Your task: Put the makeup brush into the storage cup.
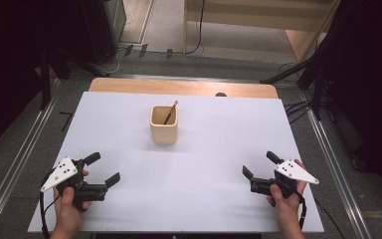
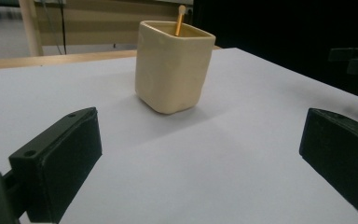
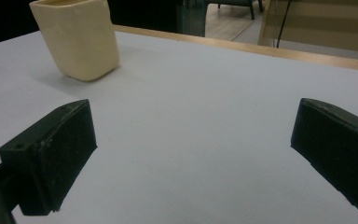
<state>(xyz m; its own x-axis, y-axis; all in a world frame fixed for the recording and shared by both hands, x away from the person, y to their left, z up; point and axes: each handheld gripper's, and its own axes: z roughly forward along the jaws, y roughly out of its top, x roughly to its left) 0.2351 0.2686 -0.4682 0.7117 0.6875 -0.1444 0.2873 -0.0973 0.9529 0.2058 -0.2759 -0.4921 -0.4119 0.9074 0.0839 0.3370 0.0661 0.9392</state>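
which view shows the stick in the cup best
The high view: it looks down into the cream cup, so the stick shows leaning from inside to the rim. The left gripper view shows just the stick's tip above the rim. The right gripper view shows the cup's outer wall, its top cropped.

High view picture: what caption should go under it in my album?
Two open grippers, left and right, wait near a cream cup holding a stick.

The place looks like a lab or recording studio. A white-covered wooden table [image 1: 189,87] stands between metal floor rails [image 1: 22,149], with black curtains [image 1: 15,40] at both sides, black cables [image 1: 199,30] trailing over the grey floor, and dark equipment stands [image 1: 308,69] around it.
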